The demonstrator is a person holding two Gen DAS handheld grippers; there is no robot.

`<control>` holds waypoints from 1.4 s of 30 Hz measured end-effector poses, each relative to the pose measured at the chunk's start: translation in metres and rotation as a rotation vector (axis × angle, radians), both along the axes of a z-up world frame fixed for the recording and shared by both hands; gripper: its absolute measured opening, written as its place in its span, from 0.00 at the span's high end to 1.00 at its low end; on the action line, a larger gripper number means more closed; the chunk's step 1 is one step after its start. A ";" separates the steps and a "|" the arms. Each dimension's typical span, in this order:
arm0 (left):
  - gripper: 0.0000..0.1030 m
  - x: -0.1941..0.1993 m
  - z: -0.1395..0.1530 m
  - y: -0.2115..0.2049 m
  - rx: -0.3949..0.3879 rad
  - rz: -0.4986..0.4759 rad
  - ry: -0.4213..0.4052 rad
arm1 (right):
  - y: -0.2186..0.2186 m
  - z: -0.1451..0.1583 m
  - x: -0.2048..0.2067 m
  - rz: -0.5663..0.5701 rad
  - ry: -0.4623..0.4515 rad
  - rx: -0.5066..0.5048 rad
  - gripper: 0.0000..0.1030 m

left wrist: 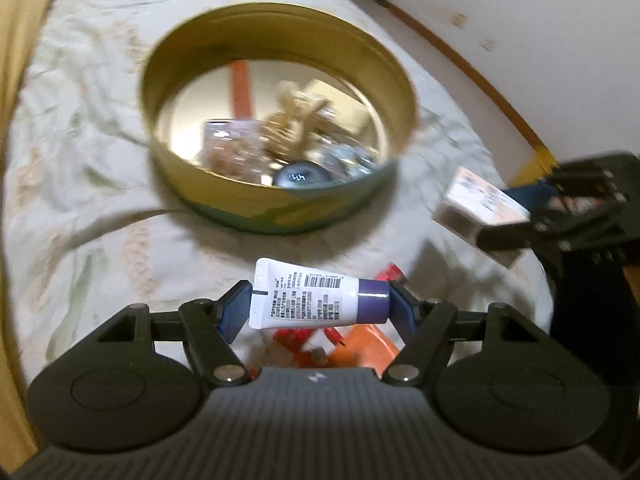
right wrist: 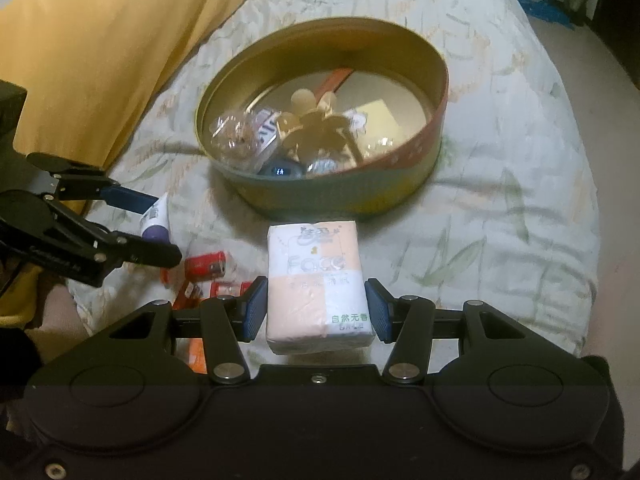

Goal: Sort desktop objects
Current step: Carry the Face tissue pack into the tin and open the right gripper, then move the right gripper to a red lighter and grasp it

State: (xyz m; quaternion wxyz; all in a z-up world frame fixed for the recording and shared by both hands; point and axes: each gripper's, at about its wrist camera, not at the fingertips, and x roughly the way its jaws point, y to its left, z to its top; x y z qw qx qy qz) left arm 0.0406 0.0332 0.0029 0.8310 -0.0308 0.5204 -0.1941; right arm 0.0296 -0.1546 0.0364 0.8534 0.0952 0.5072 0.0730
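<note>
From the right wrist view, a yellow cushion (right wrist: 92,52) lay far left on the bed cover (right wrist: 520,208). Next came the left claw (right wrist: 160,228), clamped end to end on one white tube with a purple cap (right wrist: 157,222), lifted above the cover. Below it lay a scatter of small red items (right wrist: 208,266), at least three, too blurred to count surely. In the middle stood one round tin (right wrist: 328,196) holding mixed small things. The right claw (right wrist: 316,310) gripped one tissue pack (right wrist: 318,284) by its sides. Only the left wrist view showed the tube's barcode label (left wrist: 324,280) and an orange packet (left wrist: 360,350) beneath it.
</note>
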 end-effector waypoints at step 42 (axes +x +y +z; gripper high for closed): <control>0.29 -0.008 -0.013 0.034 0.023 0.278 0.066 | -0.004 0.030 0.109 -0.083 -0.116 -0.056 0.14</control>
